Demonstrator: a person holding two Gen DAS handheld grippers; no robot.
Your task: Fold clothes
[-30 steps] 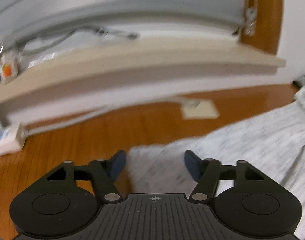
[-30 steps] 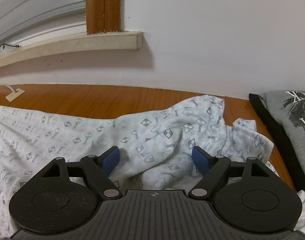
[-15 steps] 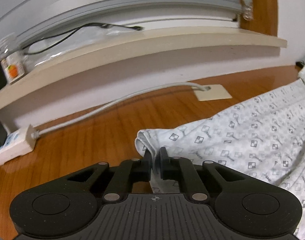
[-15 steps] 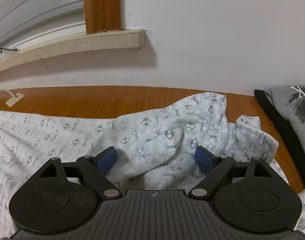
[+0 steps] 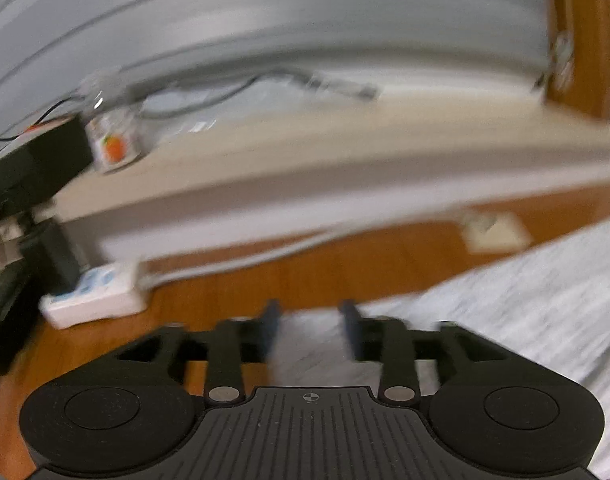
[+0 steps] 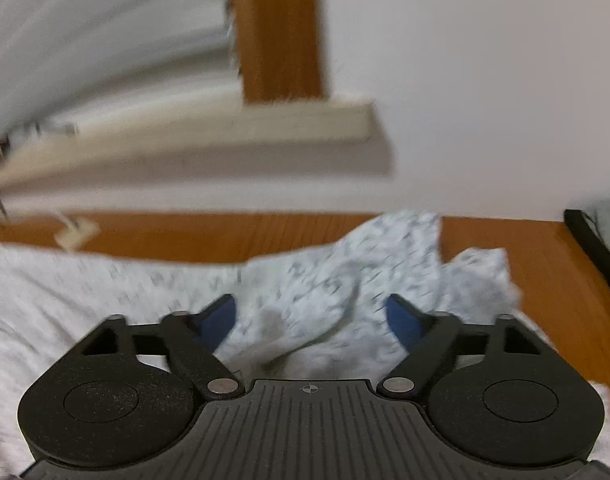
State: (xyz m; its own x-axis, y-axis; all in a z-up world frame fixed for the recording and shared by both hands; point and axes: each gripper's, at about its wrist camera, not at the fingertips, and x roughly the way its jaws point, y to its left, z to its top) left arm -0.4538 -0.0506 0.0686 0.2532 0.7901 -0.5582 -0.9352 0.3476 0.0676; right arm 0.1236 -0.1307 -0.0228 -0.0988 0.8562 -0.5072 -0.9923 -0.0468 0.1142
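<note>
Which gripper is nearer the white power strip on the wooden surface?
Left. The power strip lies just ahead-left of the left gripper, whose jaws are opening. The right gripper, closing over the patterned garment, shows no strip.

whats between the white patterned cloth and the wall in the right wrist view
A bare strip of orange wooden tabletop separates the white patterned cloth from the wall; a small beige plate sits on it at far left.

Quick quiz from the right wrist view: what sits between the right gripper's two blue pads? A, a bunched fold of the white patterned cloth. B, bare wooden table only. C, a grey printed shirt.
A: a raised fold of the white patterned cloth lies between the right gripper, whose jaws are closing, its pads not yet pressing on it.
</note>
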